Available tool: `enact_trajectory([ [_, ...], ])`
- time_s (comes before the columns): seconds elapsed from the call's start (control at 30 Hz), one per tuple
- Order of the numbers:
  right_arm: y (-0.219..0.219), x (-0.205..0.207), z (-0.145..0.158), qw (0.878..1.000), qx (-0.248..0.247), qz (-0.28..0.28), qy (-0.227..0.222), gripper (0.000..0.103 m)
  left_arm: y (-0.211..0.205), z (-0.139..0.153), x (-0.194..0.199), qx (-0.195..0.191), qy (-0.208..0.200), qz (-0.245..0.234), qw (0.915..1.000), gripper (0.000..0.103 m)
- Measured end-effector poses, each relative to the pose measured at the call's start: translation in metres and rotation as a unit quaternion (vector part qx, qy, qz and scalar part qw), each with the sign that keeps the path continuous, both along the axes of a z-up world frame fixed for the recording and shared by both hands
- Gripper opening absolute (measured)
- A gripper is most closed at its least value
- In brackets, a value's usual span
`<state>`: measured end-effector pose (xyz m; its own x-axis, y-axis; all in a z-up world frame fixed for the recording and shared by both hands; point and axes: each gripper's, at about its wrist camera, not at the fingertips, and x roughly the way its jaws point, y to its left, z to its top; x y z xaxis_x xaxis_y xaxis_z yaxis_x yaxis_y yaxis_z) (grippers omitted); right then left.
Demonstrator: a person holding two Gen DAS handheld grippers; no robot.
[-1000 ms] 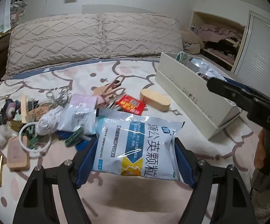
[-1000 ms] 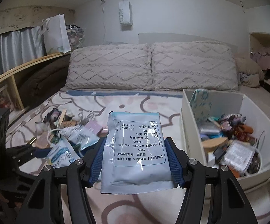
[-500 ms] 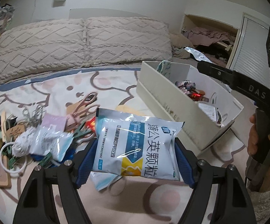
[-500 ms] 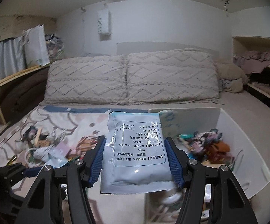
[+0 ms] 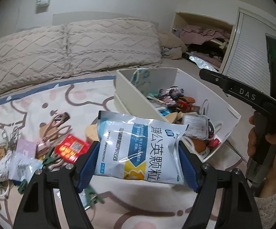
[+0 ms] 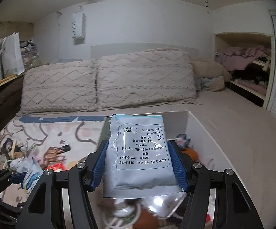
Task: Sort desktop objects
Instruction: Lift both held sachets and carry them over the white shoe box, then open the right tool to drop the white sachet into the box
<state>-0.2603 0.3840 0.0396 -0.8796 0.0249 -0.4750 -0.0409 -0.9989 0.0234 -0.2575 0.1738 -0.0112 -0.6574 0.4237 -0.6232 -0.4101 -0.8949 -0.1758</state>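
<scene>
The left tongs point(image 5: 139, 163) pinch a blue packet point(image 5: 140, 148) lying long side left to right, while the right tongs point(image 6: 139, 168) pinch a pale packet point(image 6: 140, 152) standing tall above the box point(image 6: 210, 139).

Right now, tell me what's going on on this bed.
A person is sorting clutter into the white box. The left gripper is shut on a blue-and-white medicine sachet near the box's edge. The right gripper is shut on a pale sachet above the box. A pile of small items remains on the bedspread.
</scene>
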Motion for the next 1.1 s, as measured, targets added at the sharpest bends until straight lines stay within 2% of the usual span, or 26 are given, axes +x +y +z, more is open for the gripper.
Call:
enact_trajectory([
  [0.43,0.048,-0.006,-0.019,0.998,0.009,-0.054,-0.04,0.063,0.052,0.012,-0.02,0.016,-0.009,-0.032,0.9993,0.078],
  [0.73,0.07,-0.009,-0.032,0.995,0.008,-0.069,-0.075,0.063,0.08,0.016,-0.035,-0.001,-0.007,-0.044,0.999,0.078],
  [1.1,0.081,-0.018,-0.056,0.987,0.022,-0.077,-0.142,0.063,0.102,0.018,-0.051,-0.013,-0.011,-0.049,0.9986,0.078],
])
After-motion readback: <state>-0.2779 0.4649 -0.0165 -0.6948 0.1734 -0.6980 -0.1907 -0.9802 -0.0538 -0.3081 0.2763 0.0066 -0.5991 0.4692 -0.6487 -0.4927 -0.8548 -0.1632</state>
